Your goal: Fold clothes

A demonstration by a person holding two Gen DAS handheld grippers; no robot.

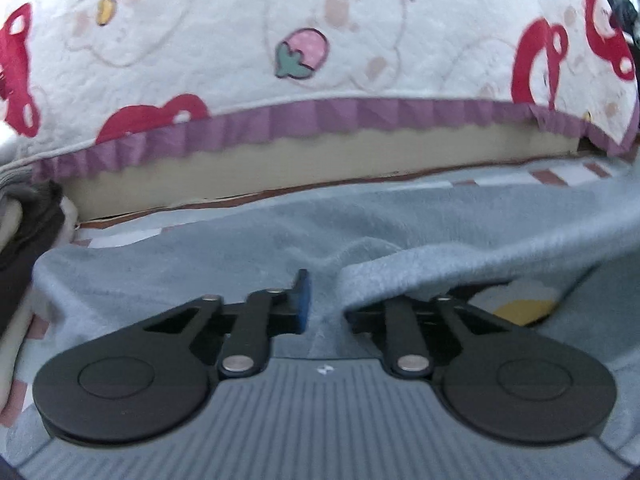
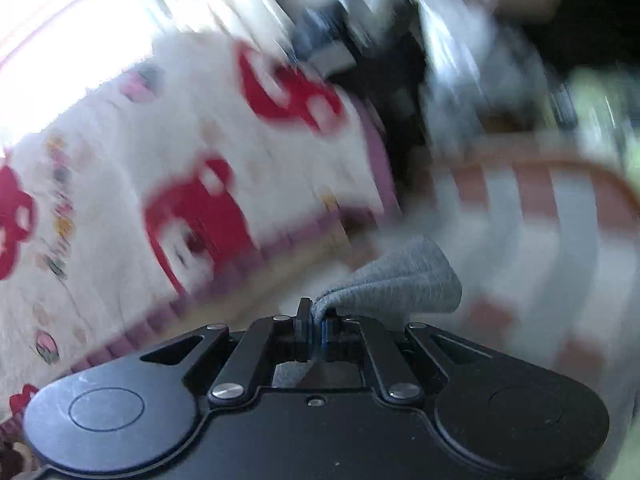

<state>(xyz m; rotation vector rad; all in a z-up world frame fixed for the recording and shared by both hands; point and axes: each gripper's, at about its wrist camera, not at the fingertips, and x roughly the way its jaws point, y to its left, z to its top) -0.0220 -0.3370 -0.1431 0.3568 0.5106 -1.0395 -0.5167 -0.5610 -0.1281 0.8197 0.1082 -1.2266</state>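
Through your left wrist camera, the left claw (image 1: pixel 320 312) is clenched on the grey-blue garment (image 1: pixel 240 248). One blue-padded finger (image 1: pixel 302 300) shows to the left of the gap, while the other finger is buried under a fold of the cloth that rises over it on the right. The garment spreads out ahead of the claw and to both sides, lying rumpled on a red-and-white striped sheet (image 1: pixel 560 174). To the right of the claw, under the lifted fold, a white and yellow print (image 1: pixel 520 300) peeks out. Farther ahead, beyond the garment's far edge, a tan strip runs across, and above it hangs a white quilt (image 1: pixel 200 40) with red shapes, a pink strawberry and a purple pleated trim (image 1: pixel 360 116). A dark bundle of cloth (image 1: pixel 28 232) sits off to the claw's left.

Through your right wrist camera, most of the scene is smeared by blur. The right claw (image 2: pixel 316 320) is clenched too, its pads pinching a ribbed grey cuff or hem (image 2: pixel 400 284) that stands up just ahead and to the right of the fingertips. The same quilt (image 2: pixel 120 208) fills the space to the claw's left, and the striped sheet (image 2: pixel 540 200) lies to its right.
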